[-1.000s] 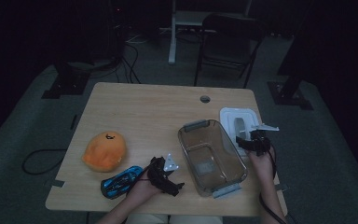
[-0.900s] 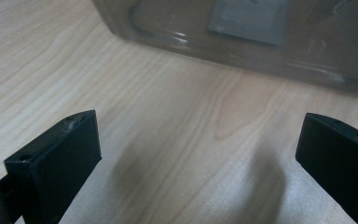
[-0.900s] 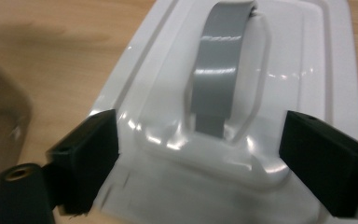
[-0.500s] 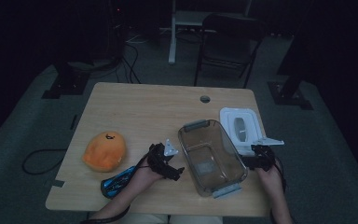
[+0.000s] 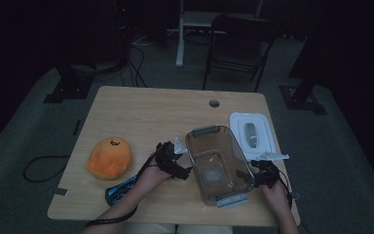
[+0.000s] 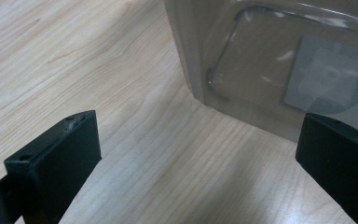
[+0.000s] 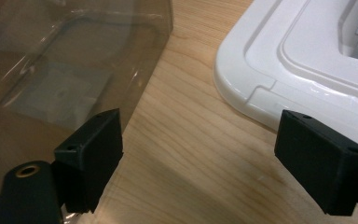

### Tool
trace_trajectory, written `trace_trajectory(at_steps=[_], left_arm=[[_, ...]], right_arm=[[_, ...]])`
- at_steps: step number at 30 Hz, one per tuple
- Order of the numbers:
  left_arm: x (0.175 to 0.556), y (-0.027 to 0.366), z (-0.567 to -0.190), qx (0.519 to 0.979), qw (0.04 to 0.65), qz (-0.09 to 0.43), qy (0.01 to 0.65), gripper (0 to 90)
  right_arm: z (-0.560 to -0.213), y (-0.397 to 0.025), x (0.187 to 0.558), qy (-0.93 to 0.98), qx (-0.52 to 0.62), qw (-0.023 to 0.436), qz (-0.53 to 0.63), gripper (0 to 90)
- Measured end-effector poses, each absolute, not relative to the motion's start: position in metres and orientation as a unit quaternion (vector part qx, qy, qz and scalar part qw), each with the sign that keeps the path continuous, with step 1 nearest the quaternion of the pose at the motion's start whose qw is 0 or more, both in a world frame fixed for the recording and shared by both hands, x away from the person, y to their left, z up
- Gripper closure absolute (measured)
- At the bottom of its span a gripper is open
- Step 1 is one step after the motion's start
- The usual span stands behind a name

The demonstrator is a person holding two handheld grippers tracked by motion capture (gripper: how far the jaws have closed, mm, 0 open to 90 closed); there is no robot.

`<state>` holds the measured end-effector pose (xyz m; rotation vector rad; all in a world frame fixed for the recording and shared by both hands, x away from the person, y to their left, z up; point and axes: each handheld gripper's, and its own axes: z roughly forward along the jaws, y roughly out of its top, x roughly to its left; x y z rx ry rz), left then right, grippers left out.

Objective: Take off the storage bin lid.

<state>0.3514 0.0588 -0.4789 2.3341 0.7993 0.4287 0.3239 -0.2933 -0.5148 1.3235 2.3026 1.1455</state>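
The high view is dim, so the blue item near the bench's front edge, partly under the left forearm, is hard to identify, and the grey shape in the white lid cannot be made out. In the 2 gripper views the clear plastic container and the lid are cut off by the frame edges.

The container sits on the wooden bench right of centre, between the 2 grippers. The left gripper has its jaws wide apart with nothing between them but bare wood; the container's corner lies just ahead, close to 1 jaw. The right gripper is also spread wide and holds nothing: 1 jaw is against the container's wall, the other at the white lid's rim. An orange plush toy lies well to the left.
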Motion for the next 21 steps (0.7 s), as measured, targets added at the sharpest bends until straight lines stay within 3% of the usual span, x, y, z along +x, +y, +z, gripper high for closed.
trace_trajectory(at_steps=[21], left_arm=[[0.380, 0.091, -0.474, 0.887, 0.278, 0.162, 0.330, 0.5]], right_arm=[[-0.514, -0.246, 0.301, 0.802, 0.394, 0.155, 0.420, 15.3]])
